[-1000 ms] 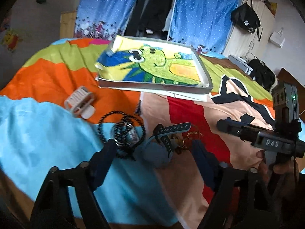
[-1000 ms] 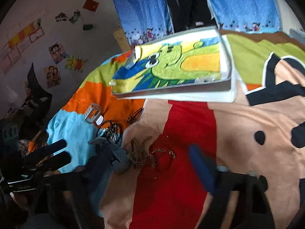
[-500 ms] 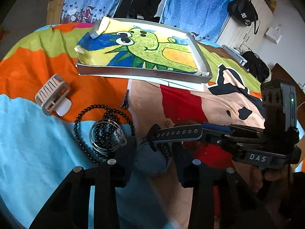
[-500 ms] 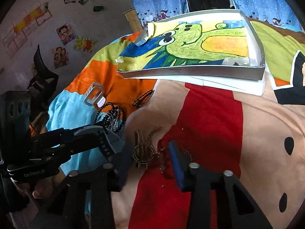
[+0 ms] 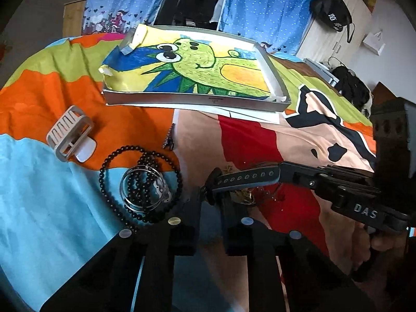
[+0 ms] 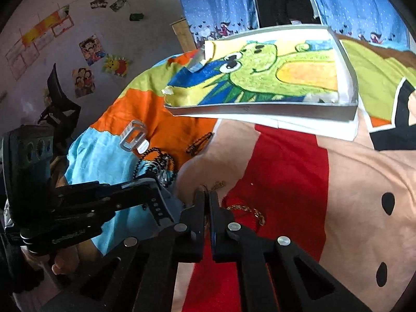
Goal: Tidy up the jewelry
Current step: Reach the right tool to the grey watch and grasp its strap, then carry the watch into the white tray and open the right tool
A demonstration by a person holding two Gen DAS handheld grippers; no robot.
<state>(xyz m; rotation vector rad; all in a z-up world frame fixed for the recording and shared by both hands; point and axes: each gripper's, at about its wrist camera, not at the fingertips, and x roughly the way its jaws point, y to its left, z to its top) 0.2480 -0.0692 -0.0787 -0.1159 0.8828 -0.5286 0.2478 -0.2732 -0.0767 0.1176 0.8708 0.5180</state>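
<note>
Far left on my patchwork bedspread [image 5: 39, 182] lies a slatted white plastic hair claw [image 5: 69, 137], then a loop of round black beads [image 5: 141, 182] around some thin clear bangles [image 5: 145, 192]. My left gripper [image 5: 211, 202] has just been closing and now pinches the grey perforated rubber watch strap [image 5: 247, 178] near the buckle end. Beside it my right gripper [image 6: 207, 202] has just clamped nearly flat on a tangle of fine gold chain [image 6: 247, 209] on the red patch, before the shallow white tray [image 5: 197, 101] with its crayon dinosaur lining.
</note>
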